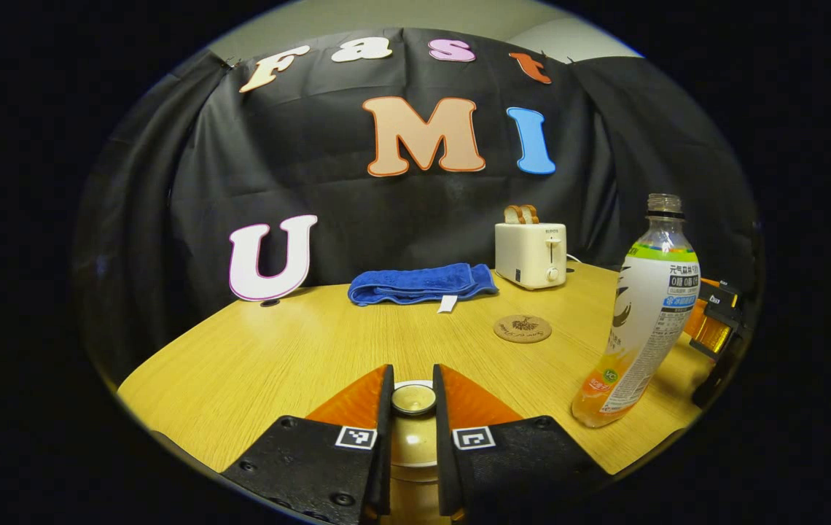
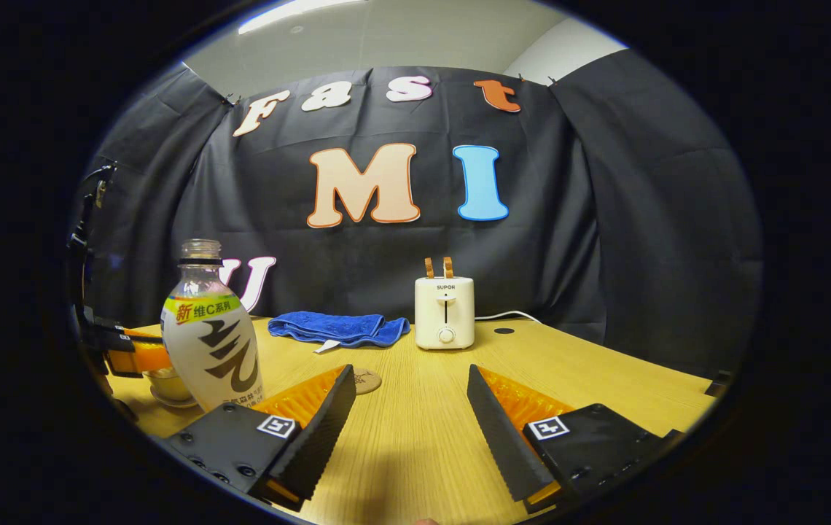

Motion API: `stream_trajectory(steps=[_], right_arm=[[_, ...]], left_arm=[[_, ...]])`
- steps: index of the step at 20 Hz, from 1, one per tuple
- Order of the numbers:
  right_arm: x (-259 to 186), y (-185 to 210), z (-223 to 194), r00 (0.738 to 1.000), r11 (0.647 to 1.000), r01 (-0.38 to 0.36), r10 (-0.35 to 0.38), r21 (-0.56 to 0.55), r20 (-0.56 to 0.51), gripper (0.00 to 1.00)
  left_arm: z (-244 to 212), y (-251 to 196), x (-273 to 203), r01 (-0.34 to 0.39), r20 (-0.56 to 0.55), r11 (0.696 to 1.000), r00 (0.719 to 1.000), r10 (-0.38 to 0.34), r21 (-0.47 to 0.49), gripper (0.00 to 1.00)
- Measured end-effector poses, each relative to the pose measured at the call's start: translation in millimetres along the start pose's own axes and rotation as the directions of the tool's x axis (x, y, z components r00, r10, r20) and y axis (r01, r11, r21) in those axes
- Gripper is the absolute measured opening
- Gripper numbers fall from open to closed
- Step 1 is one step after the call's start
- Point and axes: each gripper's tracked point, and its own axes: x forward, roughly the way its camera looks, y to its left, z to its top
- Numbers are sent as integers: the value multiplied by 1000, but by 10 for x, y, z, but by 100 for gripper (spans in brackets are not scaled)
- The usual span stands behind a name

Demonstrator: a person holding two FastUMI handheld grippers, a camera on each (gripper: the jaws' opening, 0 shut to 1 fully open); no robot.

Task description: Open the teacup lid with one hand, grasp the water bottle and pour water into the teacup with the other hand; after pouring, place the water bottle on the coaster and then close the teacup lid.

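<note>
My left gripper point(image 1: 413, 399) clamps the teacup lid's knob point(image 1: 413, 398). My right gripper point(image 2: 410, 408) hangs open over the table point(image 2: 605, 379), the water bottle point(image 2: 213, 335) upright just to its left.

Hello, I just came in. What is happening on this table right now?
A person works with two handheld grippers. The left gripper has its fingers closed around the knob of the teacup lid, still on the cup. The right gripper is open and holds nothing, with the uncapped water bottle standing just to its left. The coaster is bare. Behind it are a blue towel and a toaster.
</note>
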Motion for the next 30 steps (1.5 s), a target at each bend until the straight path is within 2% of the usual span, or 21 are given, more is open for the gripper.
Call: stream_trajectory(steps=[6,7,10,15,16,17,23,24,25,27,30], right_arm=[[-30,59,-10,999,999,-37,37,1,-5,96],[-43,73,-19,999,999,-43,44,1,-7,99],[-149,159,-11,997,997,-80,80,2,-4,96],[-358,315,-27,990,991,-137,137,5,-16,96],[-407,345,-32,988,989,-151,151,4,-20,98],[-448,383,-34,987,987,-162,162,4,-24,96],[-670,696,-47,965,966,-259,260,14,-30,96],[-681,743,-45,962,962,-272,273,12,-30,98],[-691,795,-51,958,959,-283,284,12,-32,96],[-686,914,-80,950,951,-308,308,19,-41,98],[-663,1063,-87,941,943,-333,333,17,-50,96]], left_arm=[[122,64,-65,-31,35,1000,999,31,-5,23],[158,84,-91,-40,45,999,998,40,-5,23],[248,127,-181,-58,77,998,995,59,-5,22],[344,188,-351,-74,112,997,991,76,-20,23],[354,204,-395,-79,117,997,990,80,-20,23],[372,218,-430,-84,122,996,989,86,-18,22],[411,311,-564,-103,136,994,985,106,-31,23],[406,325,-574,-106,135,994,985,110,-32,23],[406,340,-591,-111,134,993,984,114,-32,23],[411,358,-616,-116,137,993,983,119,-30,22],[419,403,-646,-123,140,992,982,126,-33,23]])
